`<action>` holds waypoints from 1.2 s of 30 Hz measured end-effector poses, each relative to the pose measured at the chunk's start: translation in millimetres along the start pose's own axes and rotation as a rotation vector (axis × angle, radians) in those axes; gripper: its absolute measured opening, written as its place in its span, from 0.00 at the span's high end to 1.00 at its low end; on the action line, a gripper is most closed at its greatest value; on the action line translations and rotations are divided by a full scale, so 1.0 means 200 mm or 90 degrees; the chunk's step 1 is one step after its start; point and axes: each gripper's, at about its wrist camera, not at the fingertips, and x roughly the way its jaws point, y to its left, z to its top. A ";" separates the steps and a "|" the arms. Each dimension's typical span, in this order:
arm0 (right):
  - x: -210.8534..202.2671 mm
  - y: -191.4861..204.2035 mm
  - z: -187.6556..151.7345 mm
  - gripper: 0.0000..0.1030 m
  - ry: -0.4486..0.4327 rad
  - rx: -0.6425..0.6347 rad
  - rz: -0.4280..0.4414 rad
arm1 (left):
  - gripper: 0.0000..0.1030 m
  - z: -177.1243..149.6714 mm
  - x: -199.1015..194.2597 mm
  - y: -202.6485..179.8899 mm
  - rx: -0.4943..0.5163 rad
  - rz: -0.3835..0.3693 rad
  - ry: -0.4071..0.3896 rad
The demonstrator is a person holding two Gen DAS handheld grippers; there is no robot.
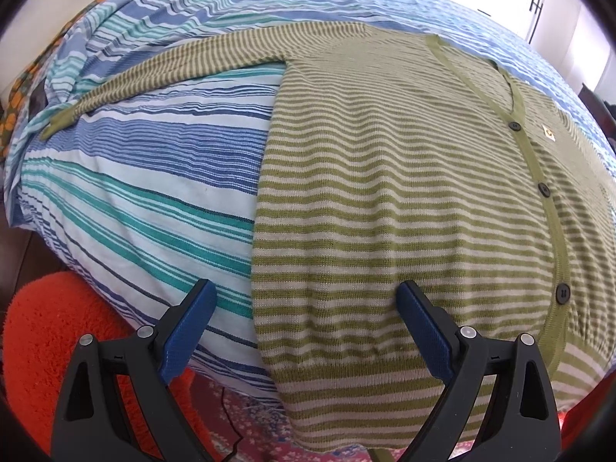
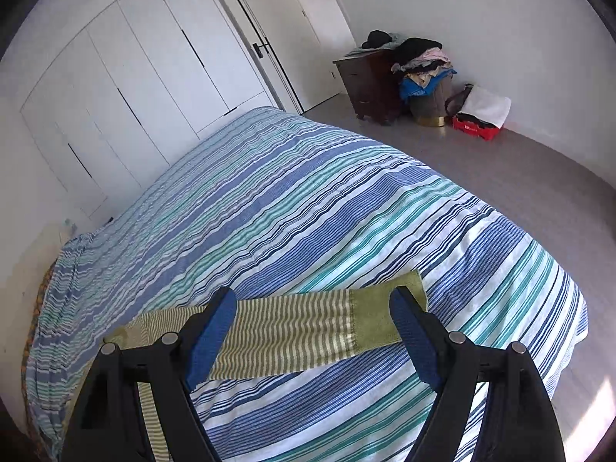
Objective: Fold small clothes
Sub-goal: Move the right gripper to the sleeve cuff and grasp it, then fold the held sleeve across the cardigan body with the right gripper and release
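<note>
Left wrist view: left gripper (image 1: 304,331) jaws apart over striped cardigan's (image 1: 404,192) hem, flat on bed cover (image 1: 154,177). Right wrist view: right gripper (image 2: 313,331) jaws apart above sleeve cuff (image 2: 381,308), nothing clamped. Risks: pinching bedding with knit; sleeve skewing fold.

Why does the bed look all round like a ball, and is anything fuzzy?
Left wrist view: the fisheye lens bulges the striped bedcover and cardigan into a dome, with dark corners; everything looks sharp. Right wrist view: the same bending curves the wardrobe doors, and the sleeve looks slightly smeared, while a bright sun patch glares at the bottom right.
</note>
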 end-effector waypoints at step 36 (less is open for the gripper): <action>0.34 0.29 0.10 0.96 0.092 0.100 0.208 | 0.03 0.02 0.03 -0.01 -0.008 0.010 0.005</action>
